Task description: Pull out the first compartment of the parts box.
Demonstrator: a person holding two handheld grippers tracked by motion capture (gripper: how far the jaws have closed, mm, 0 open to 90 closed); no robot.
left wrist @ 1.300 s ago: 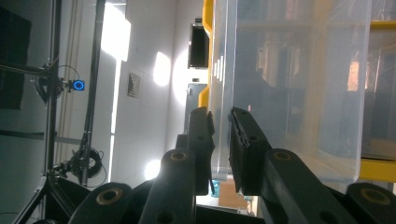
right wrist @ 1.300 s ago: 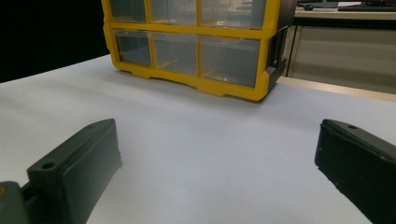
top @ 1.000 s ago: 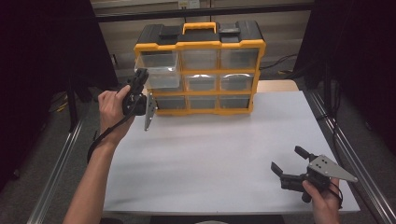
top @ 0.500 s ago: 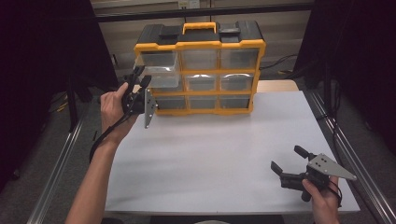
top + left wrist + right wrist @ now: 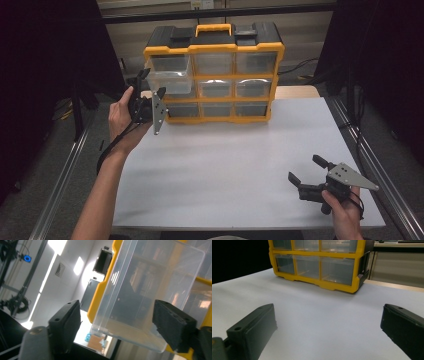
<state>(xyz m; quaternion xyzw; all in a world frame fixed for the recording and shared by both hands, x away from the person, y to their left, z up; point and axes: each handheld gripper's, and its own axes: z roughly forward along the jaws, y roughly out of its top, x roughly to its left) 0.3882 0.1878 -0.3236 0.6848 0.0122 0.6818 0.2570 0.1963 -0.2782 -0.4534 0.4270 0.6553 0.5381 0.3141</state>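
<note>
Jaws of the left gripper (image 5: 141,90), at the left of the high view beside the cabinet's top-left corner, have just been opening and now stand spread to either side of the clear drawer (image 5: 170,80), which sticks out of the yellow-and-black drawer cabinet (image 5: 215,75) at upper centre; in the left gripper view the drawer (image 5: 150,297) sits between the pads without either pressing it. At lower right, well apart from the cabinet, the right gripper (image 5: 306,170) hangs over the white table (image 5: 240,160) with its jaws wide apart around nothing.

Bright tabletop, dark surroundings, ceiling glare, soft focus.
</note>
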